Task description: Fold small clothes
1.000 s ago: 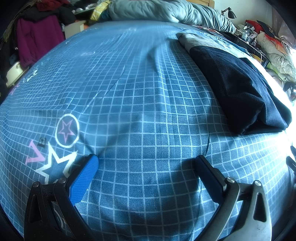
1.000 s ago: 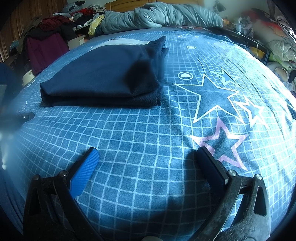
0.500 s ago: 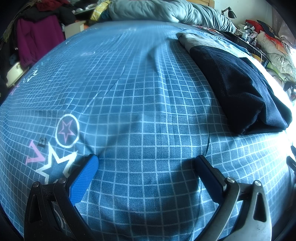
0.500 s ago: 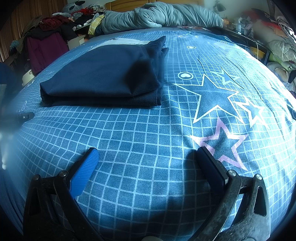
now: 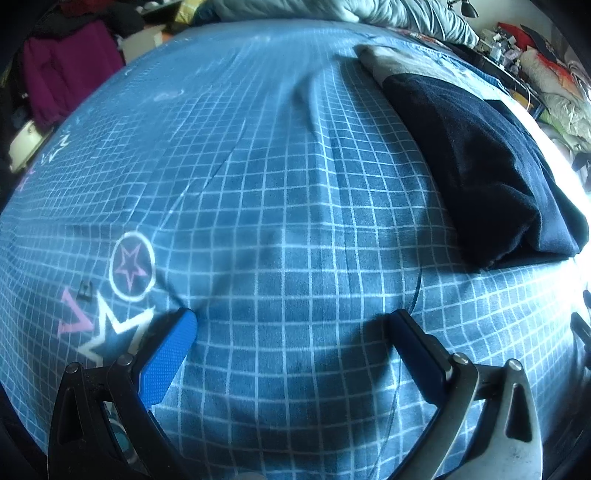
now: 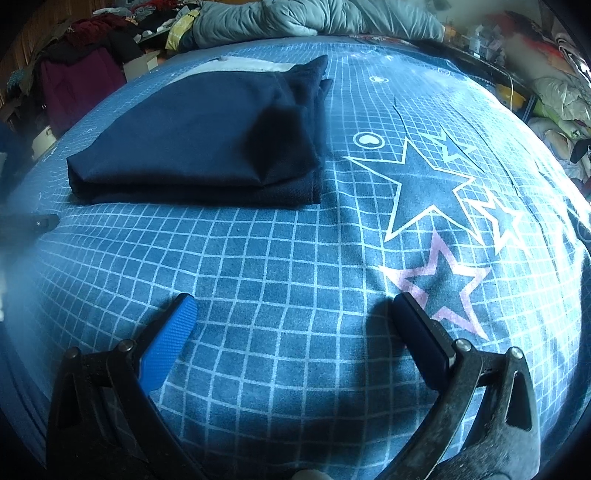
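While folded, navy garment (image 6: 192,147) lies flat, crosswise

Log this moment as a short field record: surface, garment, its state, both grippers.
surface: blue grid-print bedspread with star prints
garment: dark navy garment, also in the left wrist view
garment state: folded, lying flat, nothing touching it
left gripper: open, empty, over bare bedspread
right gripper: open, empty, short of the garment
background: grey duvet, clothes piles
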Available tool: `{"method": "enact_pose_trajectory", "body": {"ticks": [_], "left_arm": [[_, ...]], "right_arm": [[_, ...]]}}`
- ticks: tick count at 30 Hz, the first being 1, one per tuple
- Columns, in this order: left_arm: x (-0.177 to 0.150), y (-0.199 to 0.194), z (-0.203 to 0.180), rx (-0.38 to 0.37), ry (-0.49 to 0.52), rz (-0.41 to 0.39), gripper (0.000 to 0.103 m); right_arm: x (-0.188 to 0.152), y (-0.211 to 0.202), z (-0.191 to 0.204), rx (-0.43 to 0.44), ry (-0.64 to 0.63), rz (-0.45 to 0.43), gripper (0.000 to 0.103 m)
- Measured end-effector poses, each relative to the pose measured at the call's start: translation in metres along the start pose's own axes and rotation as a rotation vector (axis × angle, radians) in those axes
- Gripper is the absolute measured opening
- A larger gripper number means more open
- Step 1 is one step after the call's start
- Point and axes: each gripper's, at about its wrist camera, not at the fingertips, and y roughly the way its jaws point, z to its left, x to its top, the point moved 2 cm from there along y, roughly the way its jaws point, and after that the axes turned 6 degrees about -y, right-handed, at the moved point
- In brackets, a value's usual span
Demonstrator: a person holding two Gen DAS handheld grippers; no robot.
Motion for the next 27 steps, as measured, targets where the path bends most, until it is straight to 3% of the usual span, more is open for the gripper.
{"method": "enact_pose_trajectory", "body": {"ticks": [5, 8, 12, 18, 22, 27], "left_arm": [[0.004, 0.003, 0.002, 0.015, -0.124, -0.037, 0.103], [0.001, 0.004, -0.003, 0.044, -0.131, -0.092, 0.103], [0.001, 0.002, -0.001, 0.003, -0.142, -0.100, 0.103], [0.003, -0.012, 0.002, -0.010, -0.142, -0.125, 0.103], [0.006, -0.055, 0.003, -0.011, -0.151, -0.219, 0.103], [0.014, -0.156, -0.006, -0.018, -0.146, -0.432, 0.103]], "right_arm": [[0.009, 0.006, -0.001, -0.005, 0.008, 0.047, 0.103], [0.012, 0.009, -0.004, 0.008, 0.033, 0.058, 0.103], [0.019, 0.014, -0.009, 0.008, 0.087, 0.116, 0.103], [0.035, 0.015, -0.012, 0.007, 0.122, 0.108, 0.103], [0.048, -0.026, -0.019, 0.000, 0.148, 0.015, 0.103], [0.082, -0.117, -0.004, -0.098, 0.041, -0.198, 0.103]]}}
